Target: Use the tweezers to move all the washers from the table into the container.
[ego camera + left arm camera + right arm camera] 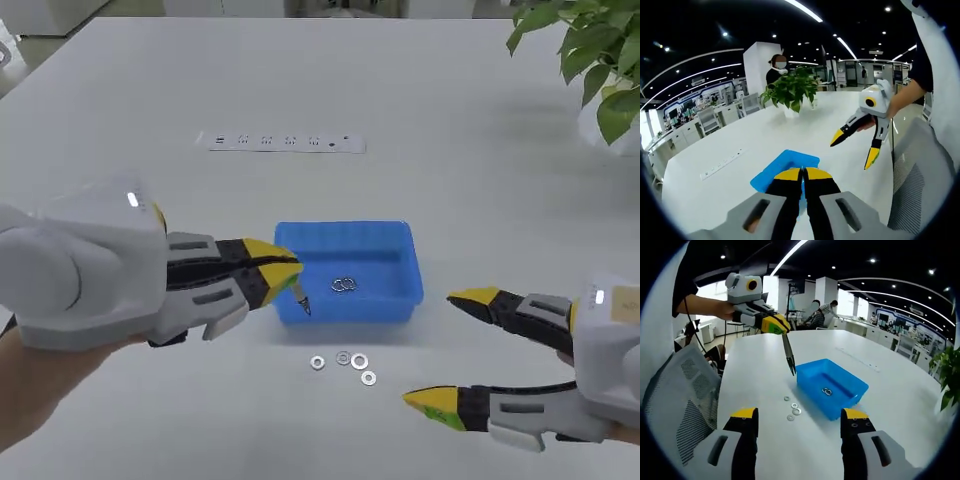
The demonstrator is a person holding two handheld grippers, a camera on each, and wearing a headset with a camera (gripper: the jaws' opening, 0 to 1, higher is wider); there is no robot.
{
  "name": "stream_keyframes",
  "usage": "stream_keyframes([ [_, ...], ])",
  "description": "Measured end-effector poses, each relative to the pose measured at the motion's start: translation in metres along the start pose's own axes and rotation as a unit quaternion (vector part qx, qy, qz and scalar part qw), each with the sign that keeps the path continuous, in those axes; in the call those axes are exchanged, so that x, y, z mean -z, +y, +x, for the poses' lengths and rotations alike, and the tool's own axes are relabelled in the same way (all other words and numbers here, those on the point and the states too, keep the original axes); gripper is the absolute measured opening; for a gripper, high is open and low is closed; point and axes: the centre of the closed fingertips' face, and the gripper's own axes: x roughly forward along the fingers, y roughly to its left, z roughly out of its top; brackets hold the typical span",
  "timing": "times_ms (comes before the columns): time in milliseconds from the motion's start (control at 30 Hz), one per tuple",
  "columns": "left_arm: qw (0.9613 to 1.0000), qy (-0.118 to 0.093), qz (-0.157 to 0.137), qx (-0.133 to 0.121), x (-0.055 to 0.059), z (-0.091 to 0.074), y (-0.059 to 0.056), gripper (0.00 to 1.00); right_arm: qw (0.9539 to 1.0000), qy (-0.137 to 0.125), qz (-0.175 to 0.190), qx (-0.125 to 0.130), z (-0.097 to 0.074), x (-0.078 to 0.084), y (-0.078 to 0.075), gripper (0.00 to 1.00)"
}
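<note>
Head view: left gripper (285, 268) clamped on slim metal tweezers (301, 297); right gripper (445, 348) jaws apart. 4 steel washers (343, 362) toward front edge of white table (300, 80), beside blue plastic container (345, 228). Risk: tweezers twisting in grip, flicking washers away.

So the left gripper (290, 265) comes in from the left with its yellow-tipped jaws pinched tight on a pair of tweezers (301, 297). The tips point down right by the near left corner of the blue container (345, 228); can't tell if they touch it. Two washers in the container (344, 286) lie together on its floor. Four washers on the table (345, 362) sit in a loose little cluster just in front of the container. The right gripper (428, 348) is off to the right, jaws spread wide, nothing between them. Farther back on the white table (150, 80) there's a power strip (287, 142), and a leafy plant (590, 50) in the far right corner.
</note>
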Motion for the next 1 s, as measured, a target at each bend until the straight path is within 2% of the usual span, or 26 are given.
stream_keyframes([
  [133,0.9999,-0.006,-0.008,0.004,0.005,-0.001,-0.008,0.05,0.9999,-0.002,0.011,0.005,-0.002,0.003,0.003,0.74],
  [433,0.9992,0.009,-0.005,0.037,0.027,0.004,-0.032,0.05,0.9997,0.022,0.006,-0.010,-0.005,0.020,0.013,0.84],
  [633,0.9988,0.010,-0.013,0.046,0.035,0.007,-0.036,0.05,0.9990,0.027,0.016,-0.033,-0.006,0.027,0.025,0.96],
  [733,0.9984,0.014,-0.008,0.053,0.037,0.008,-0.039,0.05,0.9988,0.027,0.018,-0.038,-0.006,0.027,0.029,1.00],
  [833,0.9978,0.019,0.000,0.063,0.039,0.012,-0.042,0.05,0.9985,0.024,0.022,-0.045,-0.005,0.027,0.033,1.00],
  [1000,0.9976,0.022,0.008,0.066,0.040,0.014,-0.043,0.05,0.9978,0.026,0.022,-0.057,-0.004,0.027,0.039,1.00],
])
